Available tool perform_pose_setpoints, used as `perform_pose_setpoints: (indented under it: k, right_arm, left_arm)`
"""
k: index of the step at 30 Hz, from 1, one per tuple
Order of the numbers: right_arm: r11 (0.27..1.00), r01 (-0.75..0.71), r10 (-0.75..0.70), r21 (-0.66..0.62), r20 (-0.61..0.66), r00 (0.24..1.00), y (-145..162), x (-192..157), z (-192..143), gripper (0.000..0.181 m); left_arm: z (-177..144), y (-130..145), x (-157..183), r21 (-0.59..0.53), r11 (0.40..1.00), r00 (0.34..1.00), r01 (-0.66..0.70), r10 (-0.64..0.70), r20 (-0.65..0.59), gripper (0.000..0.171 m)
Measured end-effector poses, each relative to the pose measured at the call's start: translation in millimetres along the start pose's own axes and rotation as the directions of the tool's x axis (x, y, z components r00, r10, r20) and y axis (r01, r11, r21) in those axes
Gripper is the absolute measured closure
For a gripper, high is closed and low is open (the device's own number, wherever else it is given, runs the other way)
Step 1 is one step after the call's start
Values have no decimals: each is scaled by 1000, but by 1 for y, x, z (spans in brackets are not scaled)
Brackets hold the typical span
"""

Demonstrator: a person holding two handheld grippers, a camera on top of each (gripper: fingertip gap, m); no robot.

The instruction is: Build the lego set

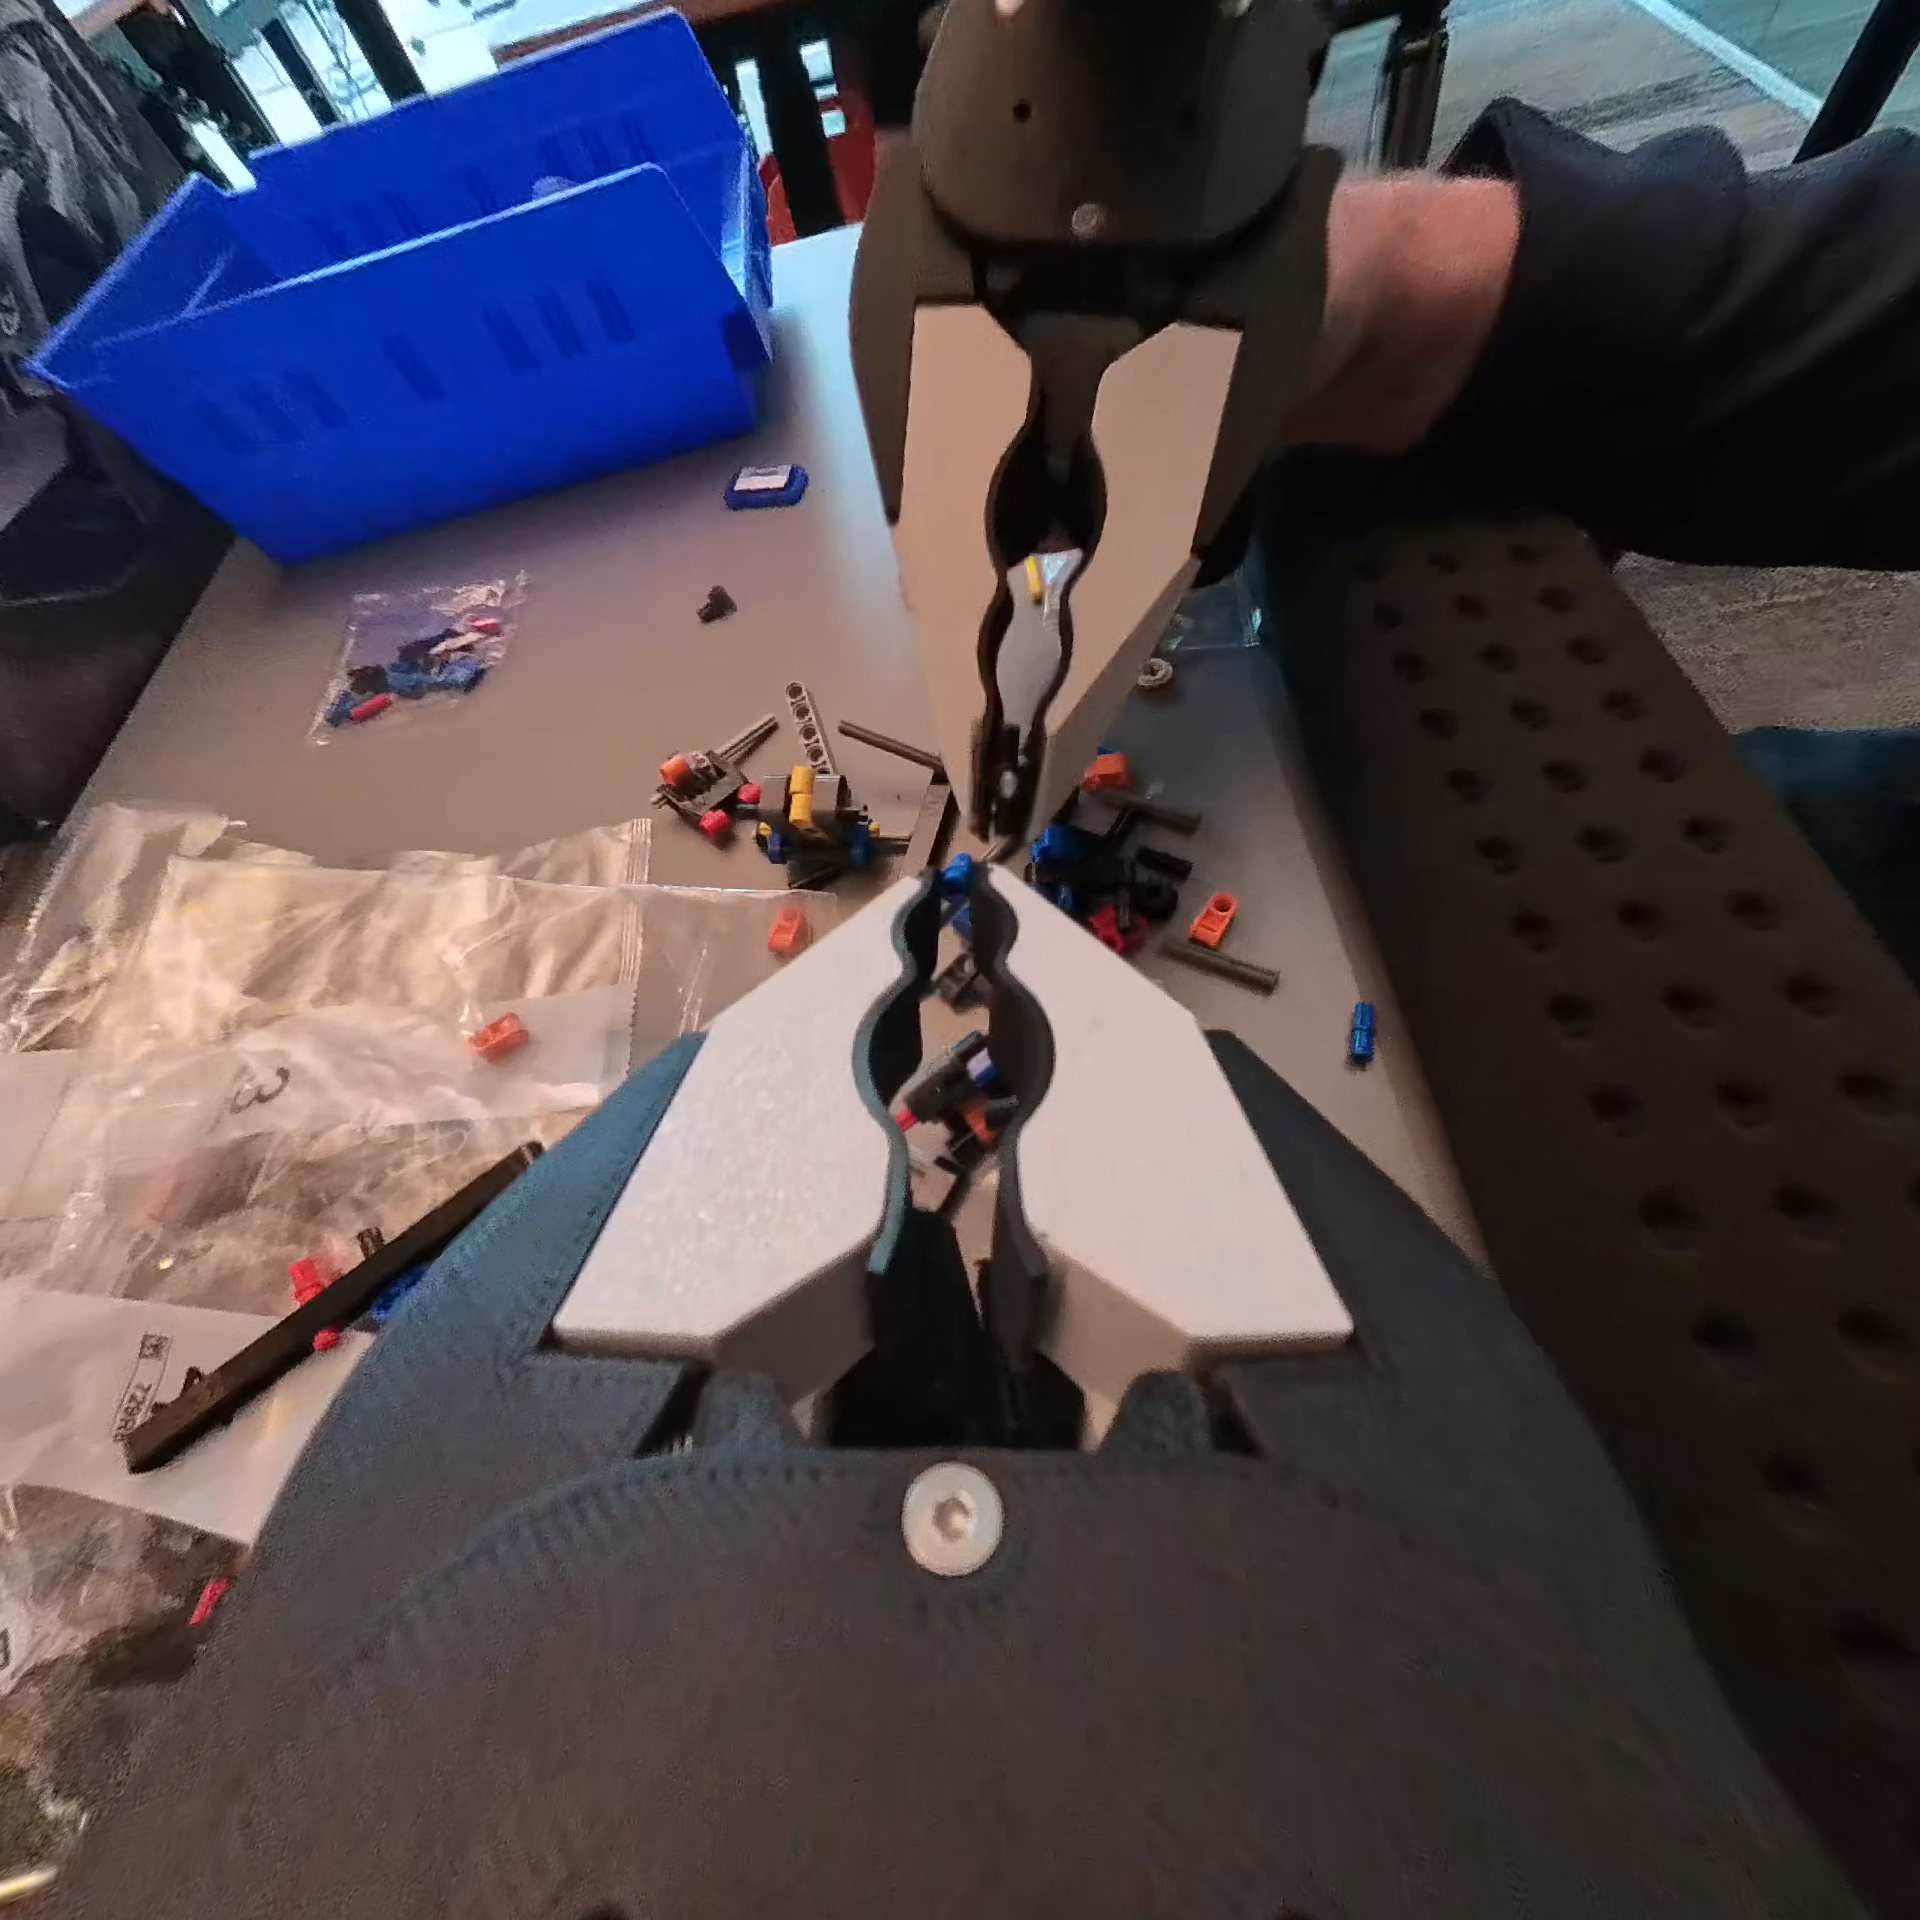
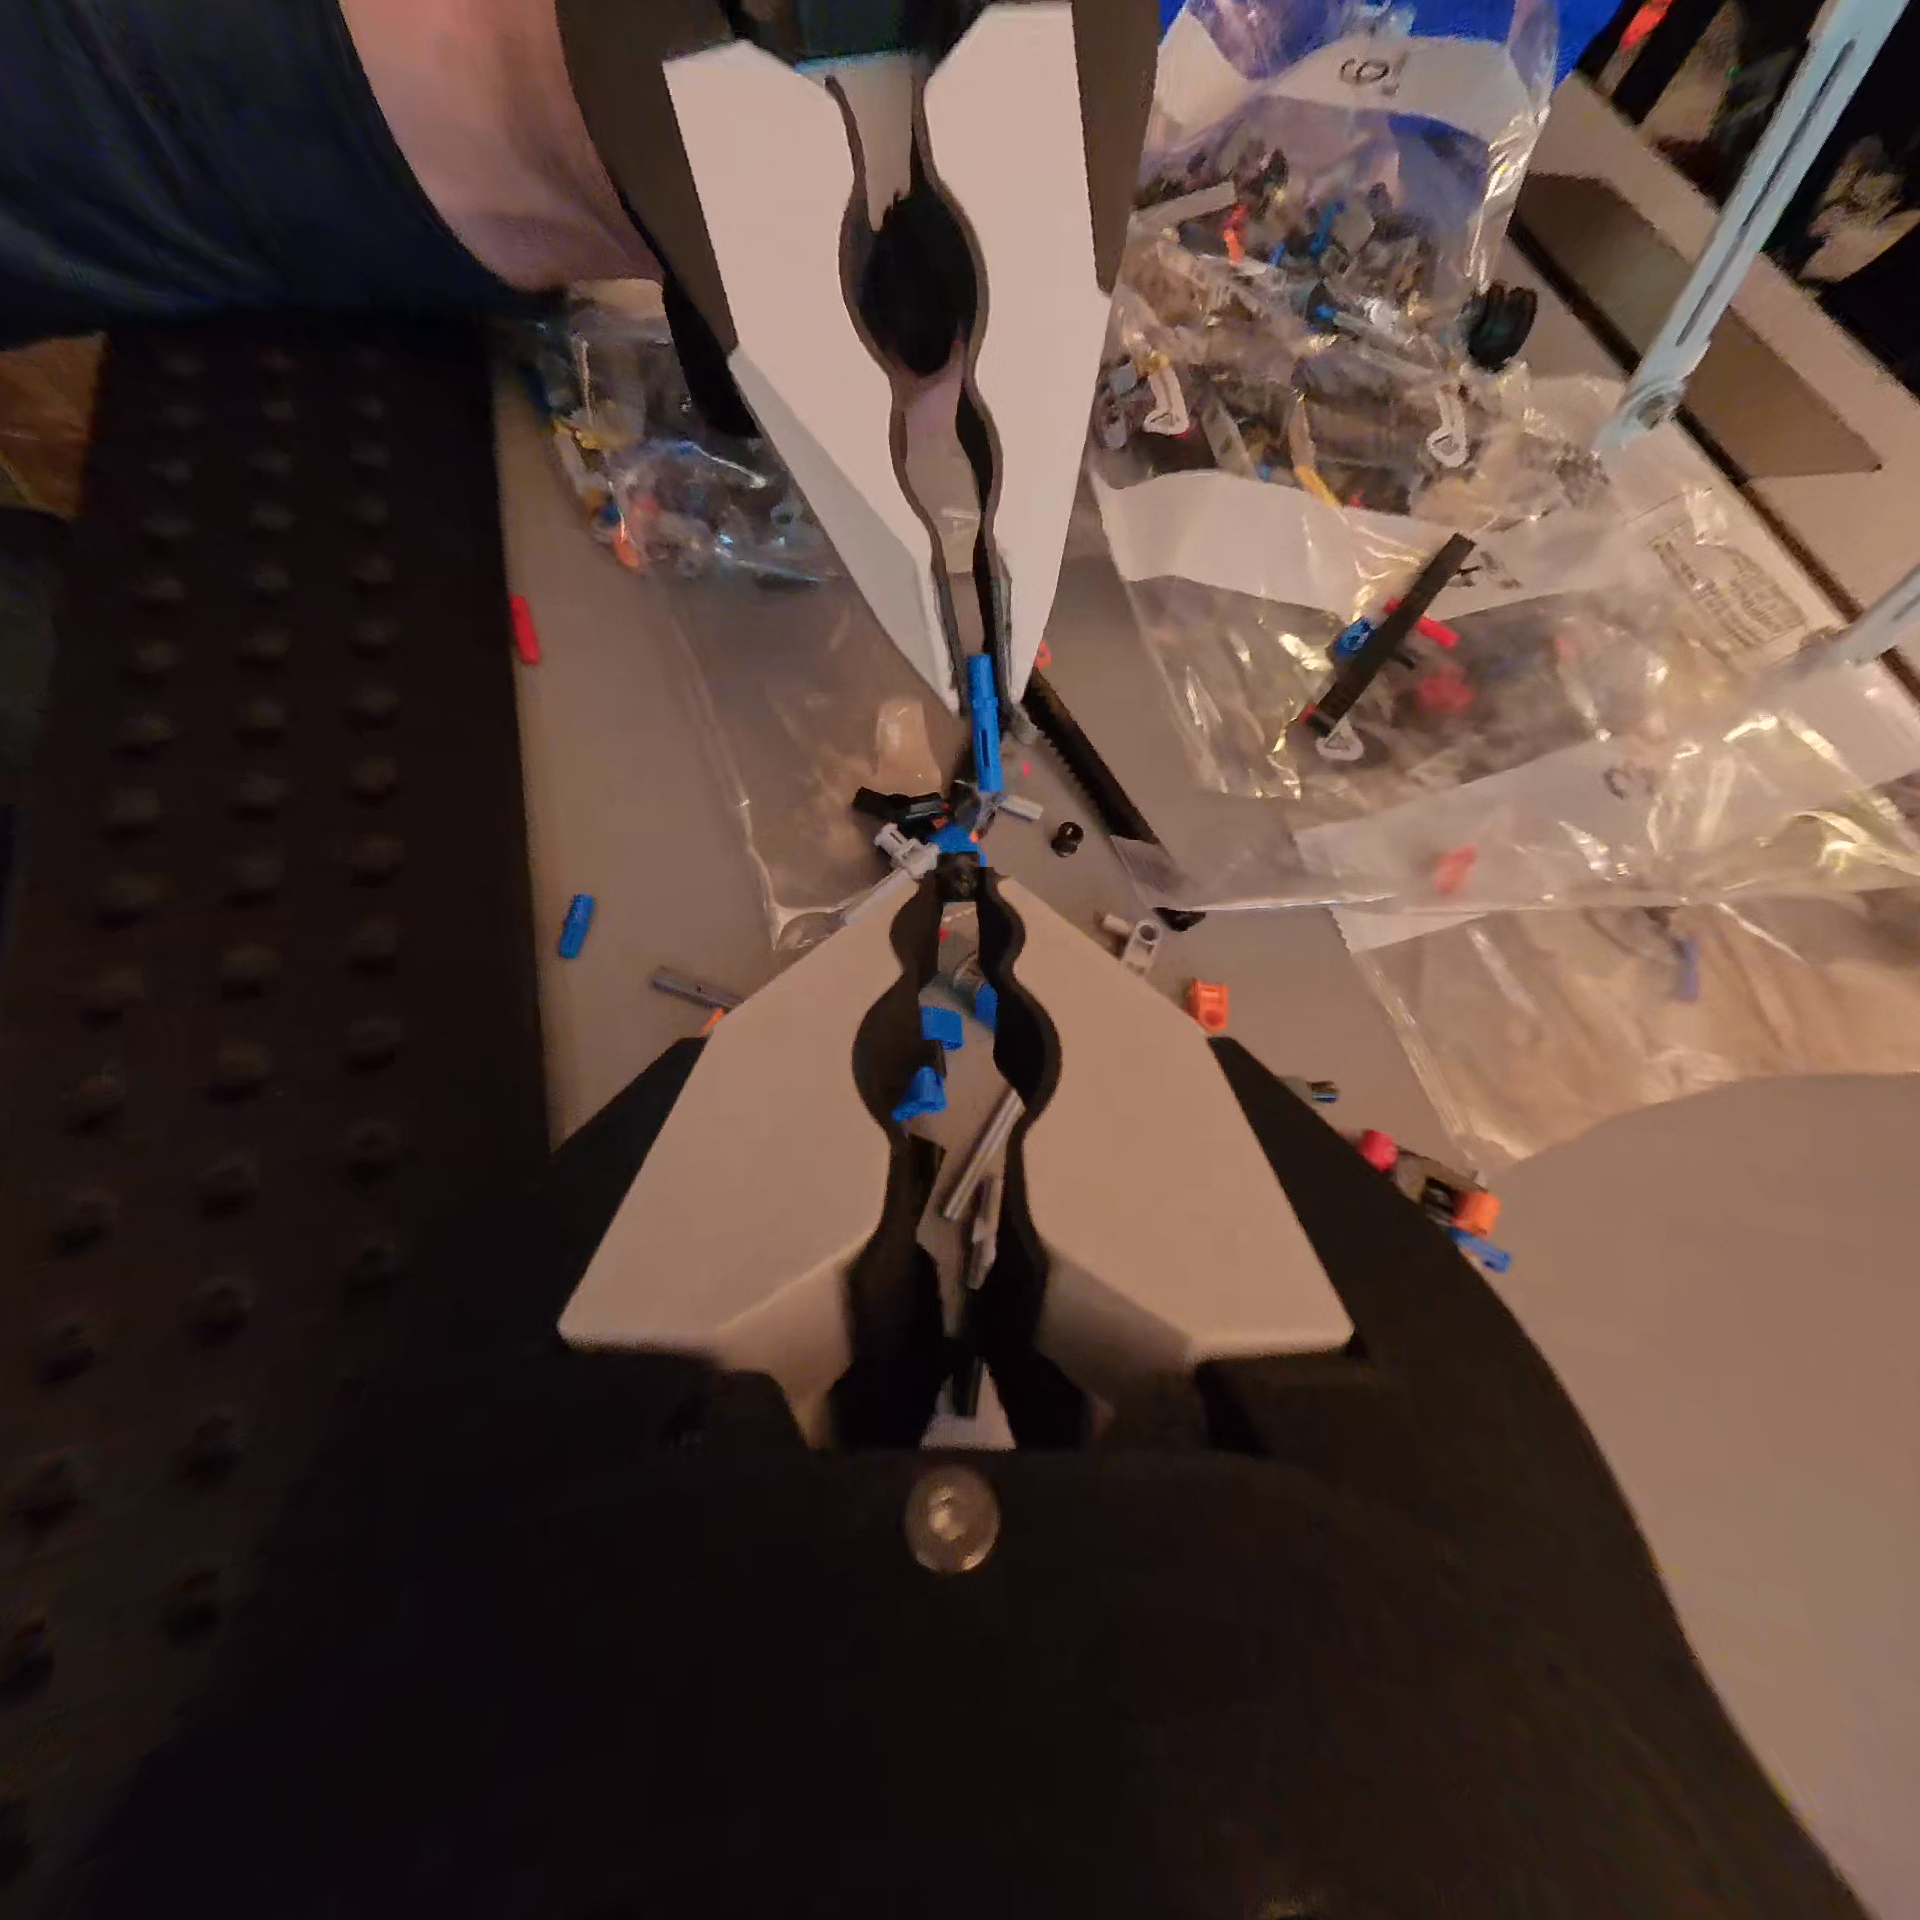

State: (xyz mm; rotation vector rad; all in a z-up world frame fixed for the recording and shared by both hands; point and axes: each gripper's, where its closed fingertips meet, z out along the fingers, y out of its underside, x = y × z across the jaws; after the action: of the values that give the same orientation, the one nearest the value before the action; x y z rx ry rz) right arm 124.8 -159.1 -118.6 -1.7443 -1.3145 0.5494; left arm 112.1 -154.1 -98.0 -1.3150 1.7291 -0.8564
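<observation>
My left gripper [image 1: 958,883] is shut on a small blue pin [image 1: 958,869] at its tips, held above the grey table [image 1: 582,623]. My right gripper [image 1: 995,826] comes in from the far side, tip to tip with it, shut on a small black piece [image 1: 1006,779]. In the right wrist view my right gripper [image 2: 961,885] pinches the black piece [image 2: 961,881]. The left gripper [image 2: 982,675] faces it, with the blue pin [image 2: 982,717] sticking out toward the black piece. Pin and black piece are close; I cannot tell if they touch.
Loose pieces [image 1: 1122,894] and a small sub-assembly [image 1: 805,810] lie under the grippers. Plastic bags [image 1: 312,987] carry a long black beam [image 1: 332,1309] at the left. A blue bin [image 1: 416,343] stands behind. A dark studded mat [image 1: 1610,935] borders the right. More bags [image 2: 1351,364]. Both grippers' tips are close together, under 4 cm apart.
</observation>
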Motion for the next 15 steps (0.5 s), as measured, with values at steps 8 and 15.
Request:
perform_pose_setpoints:
  k: [8,15]
  right_arm:
    - [999,-28,25,-38,-88,996,10,19,-5,167]
    - [994,-111,112,-23,19,994,17,8,-17,165]
  left_arm:
    - [7,11,1,-68,998,1000,-15,15,2,166]
    - [11,24,-6,-133,991,999,18,-14,31,139]
